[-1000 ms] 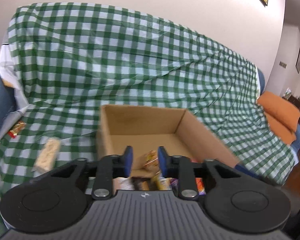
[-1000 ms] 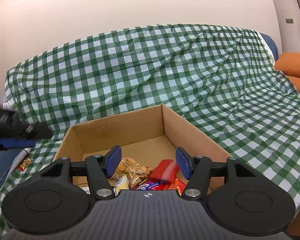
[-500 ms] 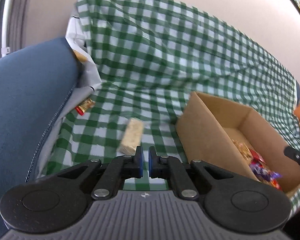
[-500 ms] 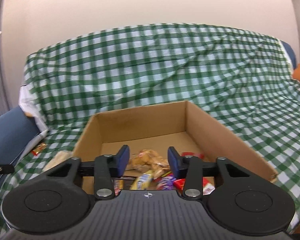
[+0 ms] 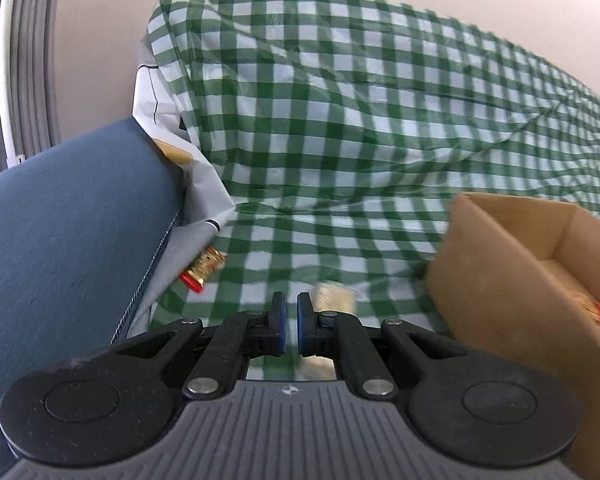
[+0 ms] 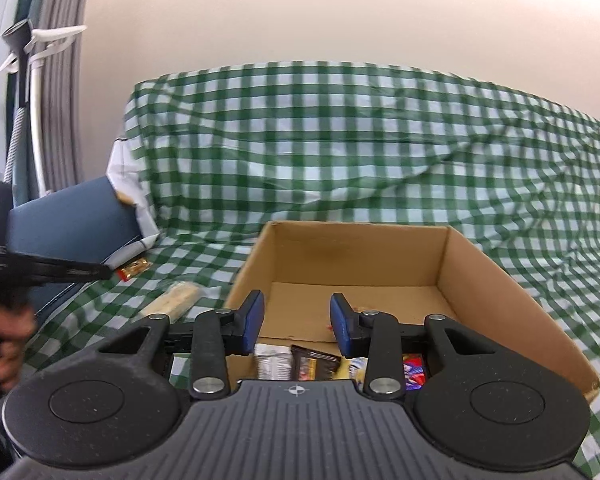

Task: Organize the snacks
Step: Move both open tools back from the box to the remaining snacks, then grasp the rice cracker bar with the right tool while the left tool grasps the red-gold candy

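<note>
The left gripper (image 5: 291, 326) has its jaws drawn together with nothing between them, and it points down at the pale wrapped bar (image 5: 334, 297) lying on the green checked cloth (image 5: 340, 120) just beyond its tips; a red-and-gold wrapped sweet (image 5: 202, 270) lies farther left, against the blue cushion (image 5: 68, 220); the cardboard box (image 5: 512, 276) stands to the right of both. The right gripper (image 6: 297, 320) hangs over the near end of that box (image 6: 480, 264) with its jaws partly apart and empty, above the packets (image 6: 296, 362) already inside. The step in hand looks like gathering the last loose snacks from the cloth, the bar first; the next move calls for parting the left jaws wide enough to straddle the bar across its narrow side, lowering onto it, then carrying it over the box wall; the sweet would follow.
</note>
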